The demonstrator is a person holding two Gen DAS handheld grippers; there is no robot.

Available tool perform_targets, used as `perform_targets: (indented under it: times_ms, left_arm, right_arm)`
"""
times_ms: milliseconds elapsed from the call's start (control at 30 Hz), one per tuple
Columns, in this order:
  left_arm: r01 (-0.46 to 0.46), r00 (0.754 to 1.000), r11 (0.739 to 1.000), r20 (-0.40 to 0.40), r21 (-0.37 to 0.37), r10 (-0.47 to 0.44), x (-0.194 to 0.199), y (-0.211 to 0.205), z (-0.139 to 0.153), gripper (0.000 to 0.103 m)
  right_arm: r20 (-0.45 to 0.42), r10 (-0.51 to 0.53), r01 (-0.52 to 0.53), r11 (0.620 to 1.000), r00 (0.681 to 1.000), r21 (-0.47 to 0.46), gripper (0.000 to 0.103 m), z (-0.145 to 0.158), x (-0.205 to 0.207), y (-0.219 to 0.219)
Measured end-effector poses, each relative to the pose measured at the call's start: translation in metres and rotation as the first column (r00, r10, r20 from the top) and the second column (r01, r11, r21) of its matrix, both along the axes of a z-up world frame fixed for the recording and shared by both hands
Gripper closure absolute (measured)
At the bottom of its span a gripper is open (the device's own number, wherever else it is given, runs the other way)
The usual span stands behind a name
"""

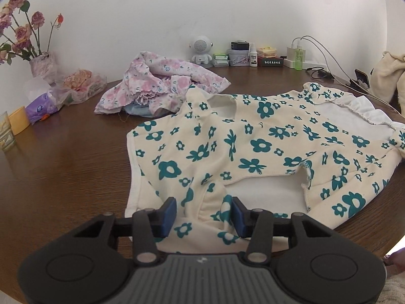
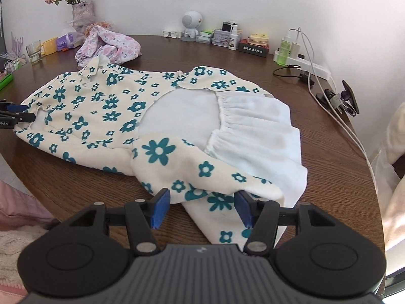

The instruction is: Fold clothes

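A cream dress with teal flowers (image 1: pixel 253 147) lies spread on the round brown table (image 1: pixel 63 164). Its white gathered skirt (image 2: pixel 253 126) points to the right. My left gripper (image 1: pixel 203 215) is open at the near edge, and a bunched sleeve of the dress sits between its blue pads (image 1: pixel 168 214). In the right wrist view the dress (image 2: pixel 101 106) fills the middle. My right gripper (image 2: pixel 202 209) is open too, its blue pads (image 2: pixel 160 209) standing on either side of a flowered sleeve that is folded over the skirt. The left gripper (image 2: pixel 15 116) shows at the dress's far left edge.
A crumpled pink floral garment (image 1: pixel 157 86) lies behind the dress. A vase of dried roses (image 1: pixel 43 63), plastic bags, a yellow cup (image 1: pixel 19 120) and a glass (image 2: pixel 33 52) stand at the left. Bottles, boxes, a power strip and white cables (image 2: pixel 329 96) line the back right.
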State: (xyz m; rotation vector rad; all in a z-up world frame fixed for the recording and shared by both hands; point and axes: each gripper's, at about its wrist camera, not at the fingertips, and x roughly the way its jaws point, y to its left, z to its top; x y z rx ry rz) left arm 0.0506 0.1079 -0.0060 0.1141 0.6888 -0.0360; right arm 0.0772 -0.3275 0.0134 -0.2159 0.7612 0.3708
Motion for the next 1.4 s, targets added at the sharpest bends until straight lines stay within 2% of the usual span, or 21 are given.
perform_targets:
  times_ms: [133,167,233,333,433,600,733,833,967,1100,1267,1400]
  left_arm:
    - [-0.010,1.000,1.000,-0.002,-0.004,0.010,0.001,0.000,0.001,0.057]
    - [-0.013,1.000,1.000,-0.002,-0.003,0.013,0.001,0.000,0.001,0.057]
    - [-0.025,1.000,1.000,-0.001,0.001,0.025,0.001,0.000,0.001,0.057]
    - [-0.056,0.998,0.998,0.006,0.018,0.056,-0.001,0.002,0.001,0.056]
    - [-0.087,0.996,0.996,0.004,-0.004,0.087,0.000,0.010,0.001,0.052]
    - [-0.076,0.997,0.997,0.021,0.033,0.075,-0.006,0.001,0.008,0.052]
    - [-0.032,0.996,0.999,0.080,0.032,0.030,-0.020,-0.005,0.024,0.039]
    - [0.011,0.995,0.999,0.097,0.037,-0.015,-0.029,-0.011,0.032,0.035]
    - [0.069,0.994,0.996,0.082,0.056,-0.073,-0.041,-0.018,0.032,0.035]
    - [0.102,0.992,0.992,0.071,0.075,-0.107,-0.051,-0.024,0.026,0.035]
    - [0.128,0.990,0.990,0.057,0.063,-0.132,-0.046,-0.030,0.017,0.035]
    - [0.155,0.985,0.984,0.060,0.090,-0.161,-0.050,-0.033,0.016,0.035]
  right_arm:
    - [-0.018,-0.008,0.008,1.000,1.000,0.022,0.049,-0.006,0.015,-0.008]
    - [-0.033,-0.008,0.010,0.999,0.999,0.033,0.051,-0.009,0.020,-0.010]
    - [-0.061,-0.025,0.029,0.998,0.998,0.052,0.065,-0.015,0.031,-0.015]
    - [-0.089,-0.041,0.050,0.994,0.995,0.093,0.066,-0.018,0.037,-0.023]
    - [-0.097,-0.039,0.048,0.994,0.995,0.098,0.066,-0.019,0.037,-0.026]
    - [-0.109,0.000,0.013,0.993,0.994,0.119,0.064,-0.011,0.029,-0.023]
    - [-0.085,0.060,-0.047,0.989,0.995,0.141,0.059,0.004,0.012,-0.014]
    - [-0.077,0.055,-0.048,0.994,0.996,0.099,0.056,0.005,0.005,-0.009]
    - [-0.073,0.029,-0.026,0.999,0.997,0.040,0.050,0.003,-0.003,-0.005]
    - [-0.063,0.005,-0.004,1.000,0.998,0.020,0.045,-0.001,-0.014,-0.007]
    - [-0.022,0.007,-0.007,1.000,1.000,-0.008,0.045,-0.001,-0.017,0.000]
    - [0.015,0.012,-0.012,0.999,1.000,-0.033,0.045,-0.001,-0.018,0.007]
